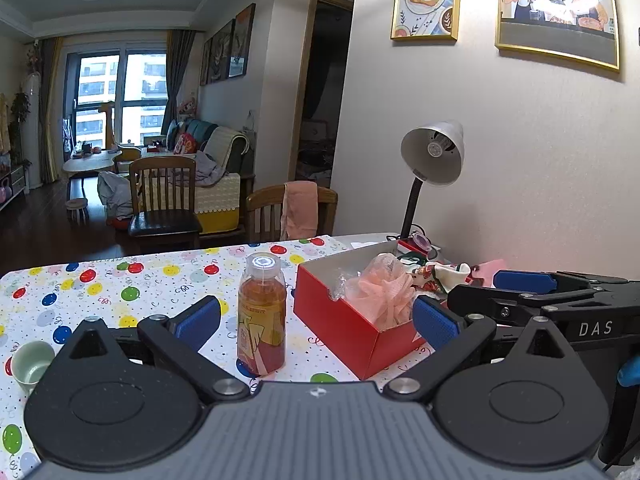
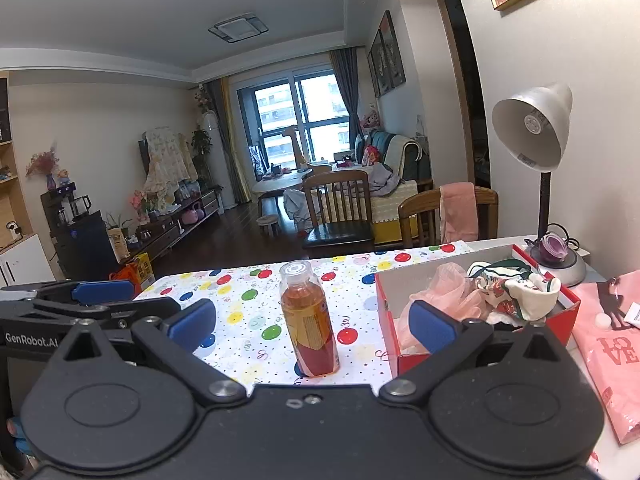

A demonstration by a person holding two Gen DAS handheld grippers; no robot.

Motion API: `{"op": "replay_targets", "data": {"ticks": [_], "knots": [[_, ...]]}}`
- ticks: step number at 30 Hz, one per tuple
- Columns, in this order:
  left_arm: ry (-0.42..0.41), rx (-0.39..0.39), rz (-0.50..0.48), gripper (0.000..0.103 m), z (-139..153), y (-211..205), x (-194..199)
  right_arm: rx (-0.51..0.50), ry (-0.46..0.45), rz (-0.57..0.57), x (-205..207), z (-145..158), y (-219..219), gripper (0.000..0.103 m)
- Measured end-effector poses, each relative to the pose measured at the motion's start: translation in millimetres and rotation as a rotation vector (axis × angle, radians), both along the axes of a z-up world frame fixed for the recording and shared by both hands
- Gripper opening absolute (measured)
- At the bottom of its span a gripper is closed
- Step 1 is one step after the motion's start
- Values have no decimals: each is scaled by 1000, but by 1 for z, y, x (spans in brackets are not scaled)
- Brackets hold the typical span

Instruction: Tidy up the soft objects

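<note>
Both grippers, left [image 1: 316, 320] and right [image 2: 312, 326], spread wide, empty. One red cardboard box [image 2: 404, 344] ahead-right: one frilly pink mesh pouf [image 1: 380, 290], one printed cloth [image 2: 516, 290]. One plastic bottle [image 2: 308, 320] dead ahead.

The right hand-held gripper [image 1: 520, 286] bears "DAS". The left hand-held gripper [image 2: 104, 292] bears "GenRobot.AI". The pink bag [image 2: 608, 356] reads "LOVE", upside down.

Bottle [image 2: 309, 316] between spread fingers [image 2: 191, 325]
</note>
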State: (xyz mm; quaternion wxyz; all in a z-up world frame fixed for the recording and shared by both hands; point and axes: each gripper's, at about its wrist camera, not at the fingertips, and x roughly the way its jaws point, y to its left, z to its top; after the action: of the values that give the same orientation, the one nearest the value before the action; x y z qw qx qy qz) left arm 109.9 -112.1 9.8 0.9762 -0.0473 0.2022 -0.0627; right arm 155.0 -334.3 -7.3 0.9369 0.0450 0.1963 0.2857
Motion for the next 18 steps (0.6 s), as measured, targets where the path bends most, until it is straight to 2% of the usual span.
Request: {"op": "replay_targets", "data": {"ticks": [18], "knots": [[-10,5,-15,103,0,1,-3,2,-5,-9,1,2,-1,103]]}}
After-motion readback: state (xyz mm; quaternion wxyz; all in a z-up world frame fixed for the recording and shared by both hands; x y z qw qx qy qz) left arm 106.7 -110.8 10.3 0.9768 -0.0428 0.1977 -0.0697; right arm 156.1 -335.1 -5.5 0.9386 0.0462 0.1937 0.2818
